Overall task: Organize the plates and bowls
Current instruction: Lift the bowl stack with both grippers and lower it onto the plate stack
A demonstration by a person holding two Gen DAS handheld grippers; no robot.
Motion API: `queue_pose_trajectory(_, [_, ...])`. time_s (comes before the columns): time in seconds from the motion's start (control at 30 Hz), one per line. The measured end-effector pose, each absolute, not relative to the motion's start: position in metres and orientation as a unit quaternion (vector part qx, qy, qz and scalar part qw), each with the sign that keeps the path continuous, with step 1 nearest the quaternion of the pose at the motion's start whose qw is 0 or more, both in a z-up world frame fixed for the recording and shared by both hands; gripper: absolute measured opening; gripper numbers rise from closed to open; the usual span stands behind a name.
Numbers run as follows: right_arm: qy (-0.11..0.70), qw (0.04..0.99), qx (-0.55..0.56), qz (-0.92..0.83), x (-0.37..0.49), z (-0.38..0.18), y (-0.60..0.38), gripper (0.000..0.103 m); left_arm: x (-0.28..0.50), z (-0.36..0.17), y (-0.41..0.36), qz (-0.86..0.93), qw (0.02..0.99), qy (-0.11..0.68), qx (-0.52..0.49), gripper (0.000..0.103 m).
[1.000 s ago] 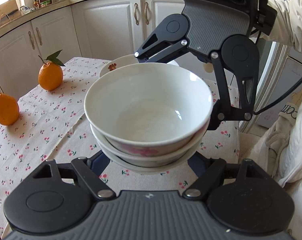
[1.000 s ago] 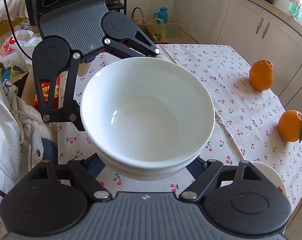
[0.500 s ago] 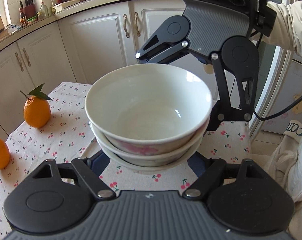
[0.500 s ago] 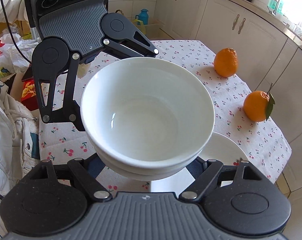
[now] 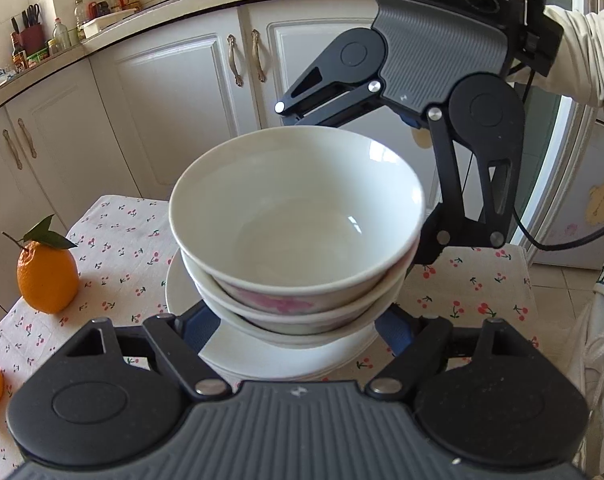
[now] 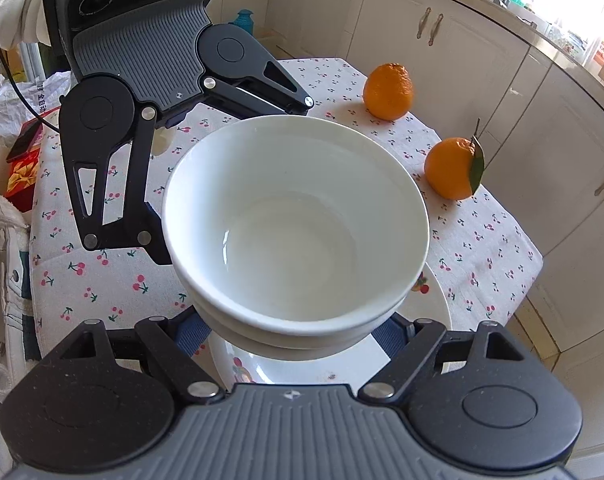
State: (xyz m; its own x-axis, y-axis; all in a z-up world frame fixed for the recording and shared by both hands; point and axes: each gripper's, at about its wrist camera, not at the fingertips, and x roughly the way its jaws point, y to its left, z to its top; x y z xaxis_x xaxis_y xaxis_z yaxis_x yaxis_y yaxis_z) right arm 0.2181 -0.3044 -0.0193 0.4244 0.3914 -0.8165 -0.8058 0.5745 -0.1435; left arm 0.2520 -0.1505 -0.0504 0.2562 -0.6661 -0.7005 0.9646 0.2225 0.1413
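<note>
- The stack of bowls hangs in the air between the two hand-held grippers, which face each other across it.
- The left hand-held gripper has its blue-padded fingers spread wide on either side of the lowest bowl, pressing its near flank; it is clamped on the stack.
- The right hand-held gripper meets the stack from the opposite side, its fingers equally wide and pressed on the lower bowl's wall, sharing the hold.
- The top bowl is plain white inside; a pink flower pattern shows on the outside of one bowl in the left wrist view.
- Directly beneath the stack lies a white plate on the cherry-print cloth of the worktop; a gap shows between the bowls and the plate.
- Two oranges sit on the cloth well apart from the plate.
</note>
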Motion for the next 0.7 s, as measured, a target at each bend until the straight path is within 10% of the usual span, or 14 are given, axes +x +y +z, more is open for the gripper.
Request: queue_pose_trajectory(0.7, [0.410, 0.805, -0.246, 0.352, 0.247, -0.043, -0.335, 0.088, 0.282, -0.070, -0.177, -0.554, 0.733, 0.288, 0.269, 0.083])
